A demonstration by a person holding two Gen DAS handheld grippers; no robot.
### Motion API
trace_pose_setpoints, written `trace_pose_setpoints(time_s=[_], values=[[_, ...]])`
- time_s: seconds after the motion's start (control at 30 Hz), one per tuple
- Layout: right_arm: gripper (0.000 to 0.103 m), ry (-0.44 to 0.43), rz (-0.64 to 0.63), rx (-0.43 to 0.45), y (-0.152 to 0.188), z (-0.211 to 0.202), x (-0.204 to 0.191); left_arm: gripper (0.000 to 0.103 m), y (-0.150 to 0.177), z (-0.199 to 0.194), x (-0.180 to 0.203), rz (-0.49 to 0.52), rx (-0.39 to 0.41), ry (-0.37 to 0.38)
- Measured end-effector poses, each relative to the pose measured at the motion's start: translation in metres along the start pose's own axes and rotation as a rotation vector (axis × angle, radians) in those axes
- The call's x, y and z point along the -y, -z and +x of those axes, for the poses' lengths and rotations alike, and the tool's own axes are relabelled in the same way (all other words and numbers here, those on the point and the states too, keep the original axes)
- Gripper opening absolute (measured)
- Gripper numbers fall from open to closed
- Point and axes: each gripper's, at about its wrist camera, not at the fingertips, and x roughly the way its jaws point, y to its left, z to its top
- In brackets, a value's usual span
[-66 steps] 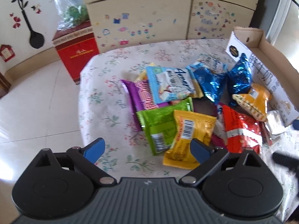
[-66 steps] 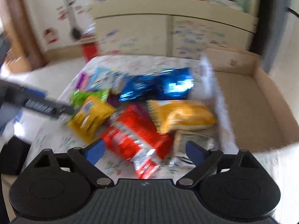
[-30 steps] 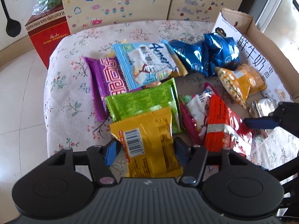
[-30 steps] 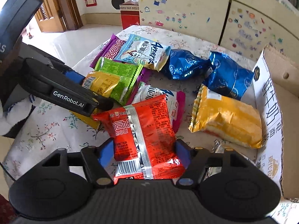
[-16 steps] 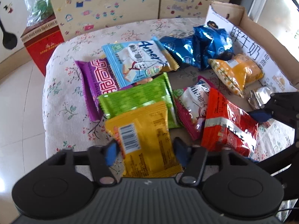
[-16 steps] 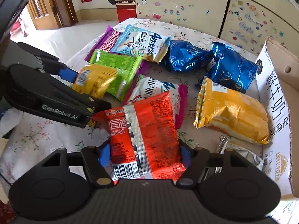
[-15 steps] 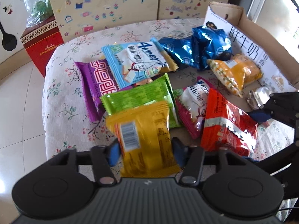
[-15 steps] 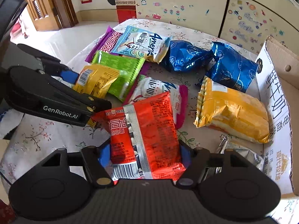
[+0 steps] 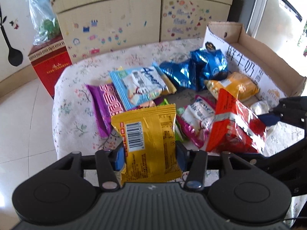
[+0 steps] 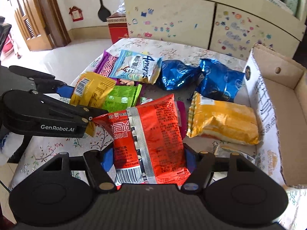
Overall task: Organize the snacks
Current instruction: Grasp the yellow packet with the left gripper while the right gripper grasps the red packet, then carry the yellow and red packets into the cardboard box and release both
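Observation:
A yellow snack packet (image 9: 145, 130) with a barcode is lifted above the flowered table (image 9: 76, 118), and my left gripper (image 9: 150, 158) is shut on its lower edges. The right wrist view shows the same packet (image 10: 92, 90) in the left gripper (image 10: 80, 103), over the green packet (image 10: 120, 97). My right gripper (image 10: 148, 160) is shut on a red noodle packet (image 10: 147, 122), raised and tilted. In the left wrist view the red packet (image 9: 236, 126) hangs at the right with one blue fingertip (image 9: 268, 119) pressed on it.
On the cloth lie a light blue packet (image 9: 140, 84), a purple one (image 9: 103, 105), two blue foil bags (image 9: 191, 71), an orange bag (image 10: 222, 122) and a pink-white packet (image 9: 197, 118). An open cardboard box (image 10: 272, 99) stands at the right. A red box (image 9: 49, 71) sits on the floor.
The left jaws have pressed in on the yellow packet and lifted it off the green one. The red packet has risen and tipped up in the right gripper.

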Motion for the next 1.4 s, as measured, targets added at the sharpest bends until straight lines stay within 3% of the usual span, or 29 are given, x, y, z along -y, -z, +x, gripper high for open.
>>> trace_pose_setpoints(time_s=[0.33, 0.83, 1.13, 1.4], values=[[0.076, 0.106, 0.098, 0.030, -0.001, -0.018, 0.008, 0.051, -0.011, -0.020, 0.014, 0.044, 0.127, -0.041], [0.076, 0.202, 0.186, 0.110, -0.012, -0.042, 0.031, 0.051, -0.025, -0.029, 0.037, 0.057, 0.220, -0.046], [0.076, 0.258, 0.288, 0.217, -0.025, -0.080, 0.070, 0.051, -0.043, -0.041, 0.057, 0.054, 0.268, 0.047], [0.076, 0.314, 0.415, 0.288, -0.023, -0.113, 0.117, 0.051, -0.071, -0.034, 0.101, 0.057, 0.281, 0.158]])
